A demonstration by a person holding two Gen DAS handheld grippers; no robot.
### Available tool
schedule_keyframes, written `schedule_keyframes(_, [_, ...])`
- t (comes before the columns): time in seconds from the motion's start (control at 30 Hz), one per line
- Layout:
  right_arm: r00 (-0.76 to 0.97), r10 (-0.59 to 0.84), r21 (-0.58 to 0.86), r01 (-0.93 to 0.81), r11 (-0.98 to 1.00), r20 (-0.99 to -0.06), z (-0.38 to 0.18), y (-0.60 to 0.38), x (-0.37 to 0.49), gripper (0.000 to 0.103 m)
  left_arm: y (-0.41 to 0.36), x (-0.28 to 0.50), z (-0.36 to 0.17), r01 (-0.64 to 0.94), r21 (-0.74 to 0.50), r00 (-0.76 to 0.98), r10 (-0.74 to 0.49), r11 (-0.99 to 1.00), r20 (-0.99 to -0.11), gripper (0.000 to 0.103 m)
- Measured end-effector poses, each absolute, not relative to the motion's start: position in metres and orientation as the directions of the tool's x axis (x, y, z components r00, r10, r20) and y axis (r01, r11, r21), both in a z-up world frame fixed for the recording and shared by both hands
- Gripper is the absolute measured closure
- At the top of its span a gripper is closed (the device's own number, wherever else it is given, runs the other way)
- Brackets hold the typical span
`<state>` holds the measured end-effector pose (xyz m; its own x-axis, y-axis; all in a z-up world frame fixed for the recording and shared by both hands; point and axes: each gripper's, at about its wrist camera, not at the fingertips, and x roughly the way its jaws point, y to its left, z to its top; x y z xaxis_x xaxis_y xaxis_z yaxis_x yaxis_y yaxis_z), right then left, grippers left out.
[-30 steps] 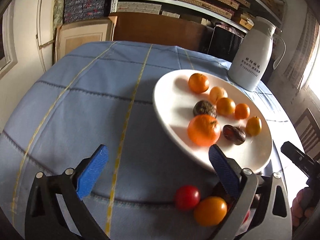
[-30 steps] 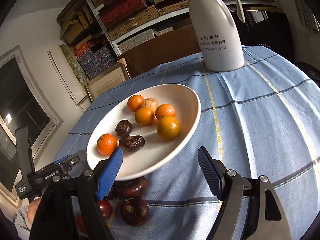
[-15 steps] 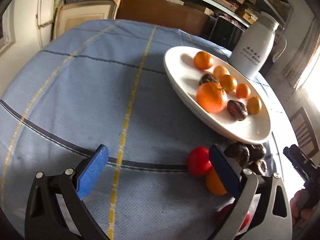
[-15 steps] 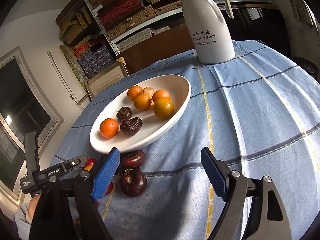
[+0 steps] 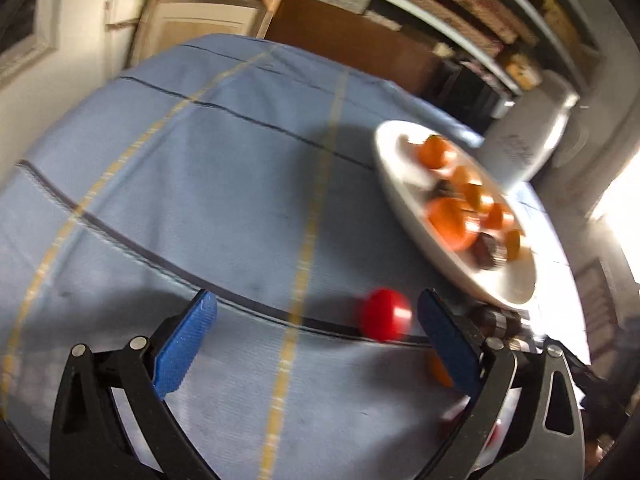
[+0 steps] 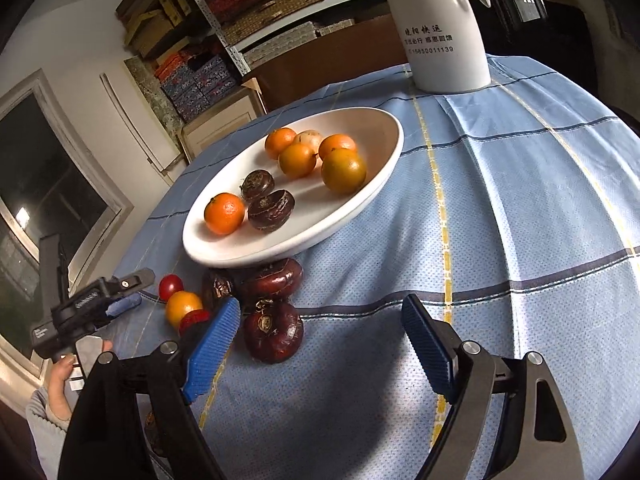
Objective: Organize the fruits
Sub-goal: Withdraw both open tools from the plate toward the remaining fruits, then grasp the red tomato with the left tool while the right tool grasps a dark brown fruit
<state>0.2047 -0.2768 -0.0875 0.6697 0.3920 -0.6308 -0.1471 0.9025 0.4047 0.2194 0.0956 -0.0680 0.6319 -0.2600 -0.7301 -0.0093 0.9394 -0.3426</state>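
Observation:
A white plate (image 6: 372, 196) holds several oranges and two dark passion fruits; it also shows blurred in the left wrist view (image 5: 404, 196). Loose fruit lies on the blue cloth in front of it: a dark passion fruit (image 6: 274, 334), another (image 6: 272, 280), a small orange (image 6: 183, 306) and a red tomato (image 6: 171, 286). My left gripper (image 5: 316, 342) is open and empty, with the red tomato (image 5: 385, 320) just inside its right finger. My right gripper (image 6: 320, 346) is open and empty, with the near passion fruit between its fingers.
A white thermos jug (image 6: 440, 32) stands on the table behind the plate. The round table is covered by a blue checked cloth (image 6: 520, 208). Shelves with boxes and a wooden cabinet (image 5: 208, 28) stand behind the table.
My left gripper has swung left and lower, so the plate and tomato slid right in its view. My right gripper has pulled back and the loose passion fruits came into view.

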Motion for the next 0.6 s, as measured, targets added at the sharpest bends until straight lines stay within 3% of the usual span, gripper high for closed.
schedule_keyframes(0.07, [0.662, 0.395, 0.393, -0.161, 0.905, -0.637, -0.088, -0.273, 0.204, 0.019, 0.083, 0.221, -0.072, 0.029, -0.305, 0.606, -0.26, 0.952, -0.752, 0.004])
schedule_keyframes(0.2, [0.66, 0.394, 0.395, -0.158, 0.905, -0.64, -0.088, -0.273, 0.205, 0.02, 0.064, 0.221, -0.078, 0.05, -0.145, 0.607, -0.146, 0.988, -0.781, 0.005])
schedule_keyframes(0.37, [0.653, 0.388, 0.369, -0.175, 0.913, -0.651, -0.088, -0.266, 0.205, 0.021, 0.062, 0.223, -0.078, 0.051, -0.105, 0.606, -0.114, 0.993, -0.787, 0.005])
schedule_keyframes(0.5, [0.616, 0.382, 0.346, -0.184, 0.92, -0.688, -0.094, -0.258, 0.211, 0.037, 0.056, 0.225, -0.08, 0.052, -0.063, 0.597, -0.081, 0.997, -0.798, 0.005])
schedule_keyframes(0.6, [0.609, 0.381, 0.33, -0.2, 0.922, -0.696, -0.095, -0.252, 0.212, 0.038, 0.052, 0.228, -0.08, 0.054, -0.031, 0.591, -0.057, 0.998, -0.805, 0.005])
